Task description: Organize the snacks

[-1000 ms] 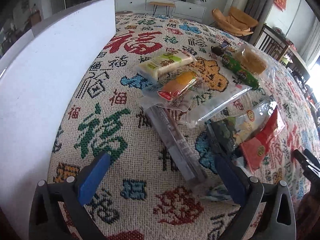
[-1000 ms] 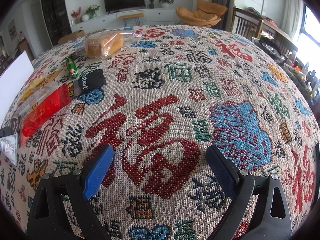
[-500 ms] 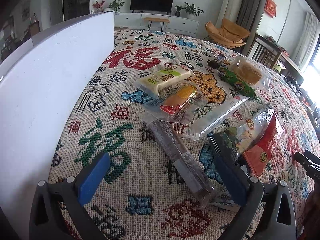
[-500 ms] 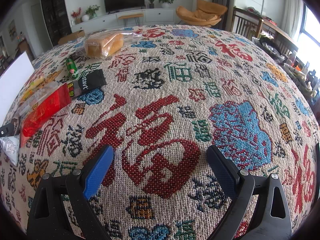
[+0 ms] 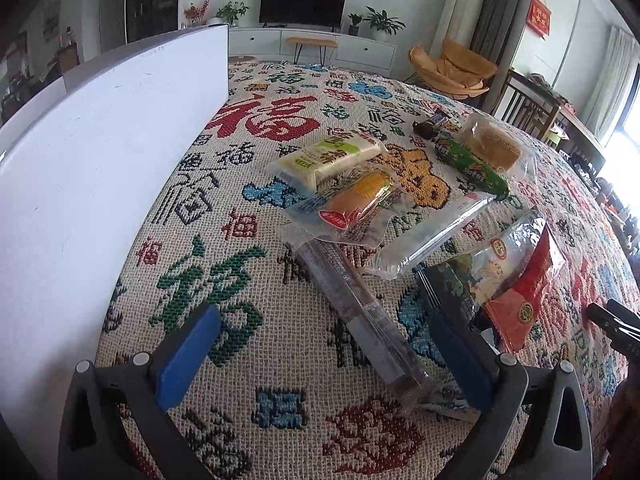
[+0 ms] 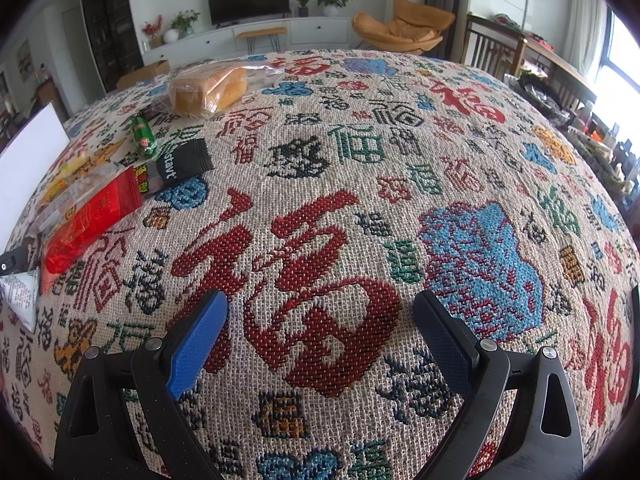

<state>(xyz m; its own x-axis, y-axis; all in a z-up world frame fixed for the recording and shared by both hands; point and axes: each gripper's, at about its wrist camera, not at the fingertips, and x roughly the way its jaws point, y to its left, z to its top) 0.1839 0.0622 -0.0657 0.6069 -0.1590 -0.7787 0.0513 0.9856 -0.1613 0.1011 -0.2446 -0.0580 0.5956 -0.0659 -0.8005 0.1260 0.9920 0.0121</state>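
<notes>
While the snacks remain loose on the patterned tablecloth (image 5: 248, 132), both tools are held spread and empty, which suits an approach stage rather than a grasp. The left gripper (image 5: 320, 354) hovers low with its jaws wide apart, straddling the near end of the long dark wrapped bar (image 5: 352, 304); this bar is judged the likeliest first pick. The white box (image 5: 100, 168) stands left of the bar, its wall upright, and is probably the destination. Beyond the bar lie the orange cake packet (image 5: 356, 208) and the pale green packet (image 5: 332, 156), overlapping. Right of the bar lie a clear long packet (image 5: 432, 236) and a red sachet (image 5: 524, 300). The right gripper (image 6: 320, 340), also wide open, hangs over bare cloth, well apart from the bar. All wrappers are thin, glossy film, likely slippery.
</notes>
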